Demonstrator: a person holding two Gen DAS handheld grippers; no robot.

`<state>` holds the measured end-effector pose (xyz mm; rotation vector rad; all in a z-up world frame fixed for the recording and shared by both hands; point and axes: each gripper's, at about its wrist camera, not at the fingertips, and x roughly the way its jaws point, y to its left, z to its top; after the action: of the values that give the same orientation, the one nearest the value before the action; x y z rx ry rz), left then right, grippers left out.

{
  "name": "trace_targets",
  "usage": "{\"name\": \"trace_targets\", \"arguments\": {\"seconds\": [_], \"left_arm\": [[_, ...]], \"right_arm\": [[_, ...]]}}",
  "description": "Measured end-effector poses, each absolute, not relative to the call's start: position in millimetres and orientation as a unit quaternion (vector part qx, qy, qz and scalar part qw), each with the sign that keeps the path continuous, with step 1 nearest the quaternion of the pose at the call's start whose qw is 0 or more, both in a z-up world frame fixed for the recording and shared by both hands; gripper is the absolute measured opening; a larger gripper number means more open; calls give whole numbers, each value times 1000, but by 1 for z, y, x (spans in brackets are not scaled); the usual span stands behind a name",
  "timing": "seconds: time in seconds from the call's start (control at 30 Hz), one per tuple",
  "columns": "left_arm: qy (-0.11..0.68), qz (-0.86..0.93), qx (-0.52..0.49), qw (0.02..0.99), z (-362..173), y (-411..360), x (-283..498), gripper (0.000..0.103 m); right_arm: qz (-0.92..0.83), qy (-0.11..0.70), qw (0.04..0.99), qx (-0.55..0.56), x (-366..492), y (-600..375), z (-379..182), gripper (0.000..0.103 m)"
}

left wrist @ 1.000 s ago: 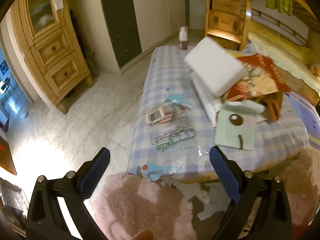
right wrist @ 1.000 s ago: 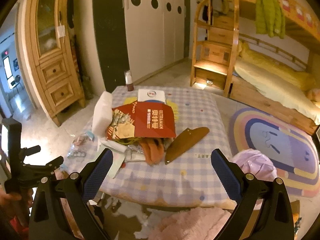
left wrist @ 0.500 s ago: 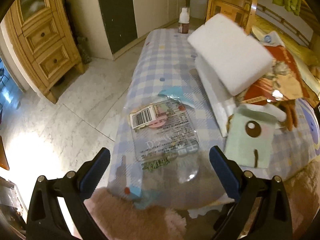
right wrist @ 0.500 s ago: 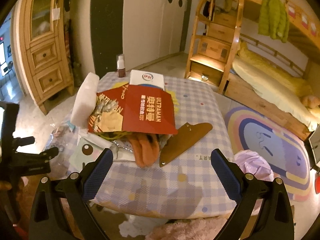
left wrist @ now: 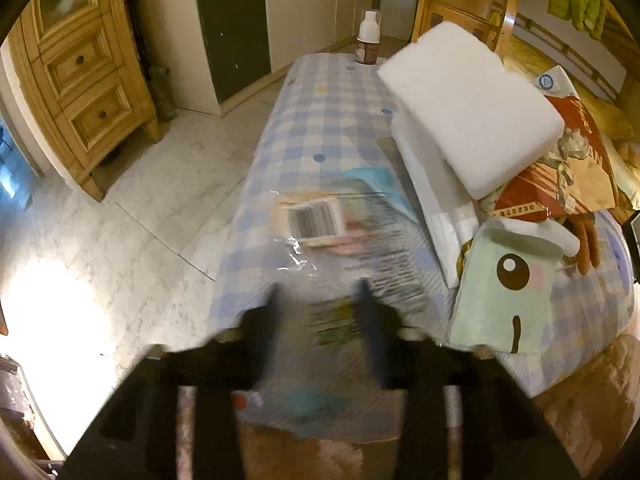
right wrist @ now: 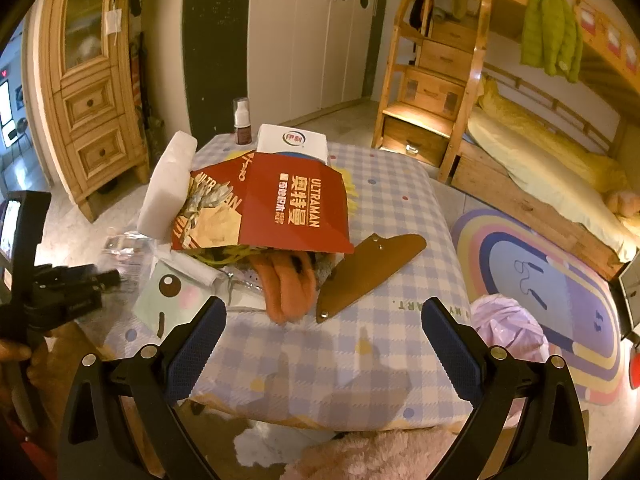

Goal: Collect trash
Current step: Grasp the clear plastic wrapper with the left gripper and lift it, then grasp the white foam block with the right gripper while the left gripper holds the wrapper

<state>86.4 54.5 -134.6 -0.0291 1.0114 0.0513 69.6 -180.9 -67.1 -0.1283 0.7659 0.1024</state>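
Left gripper, clear wrapper motion-blurred.

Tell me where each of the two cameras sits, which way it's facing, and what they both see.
Left wrist: on the left gripper, looking steeply down at the clear plastic wrapper between its blurred, just-closing fingers.
Right wrist: on the right gripper, angled down across the checked table; open fingers, and the left gripper in a hand.
Shared: white foam block, red Ultraman box, brown bottle.

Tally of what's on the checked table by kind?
Clear plastic wrapper: 1
White foam blocks: 2
Bottle: 1
Red Ultraman box: 1
White carton: 1
Brown sheath: 1
Mint cartoon pouch: 1
Orange gloves: 1 pair
Total: 9
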Motion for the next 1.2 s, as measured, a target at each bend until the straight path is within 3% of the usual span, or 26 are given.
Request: {"name": "trace_targets", "arguments": {"seconds": [0.03,0.17,0.47,0.53,0.57,0.7,1.2], "left_arm": [[483,28,-11,875,-134,55,85,9],[468,18,-22,883,-122,58,80,1],[381,-1,-56,923,-53,75,53,0],[369,-9,-59,928,-46,75,47,0],[367,-11,-59,928,-44,75,47,0],[358,-22,-64,931,-40,72,41,0],[351,-15,-100,931,-46,101,51,0]], "right_arm": [[51,371,925,-63,68,-181,-67,97],[56,364,928,-60,63,-182,-63,96],[70,342,936,-52,55,-176,-44,92],[78,338,936,-61,55,-169,-41,82],[76,339,936,-62,56,-166,-41,60],[90,350,931,-61,61,-159,-40,50],[182,344,910,-141,110,-55,-50,56]]}}
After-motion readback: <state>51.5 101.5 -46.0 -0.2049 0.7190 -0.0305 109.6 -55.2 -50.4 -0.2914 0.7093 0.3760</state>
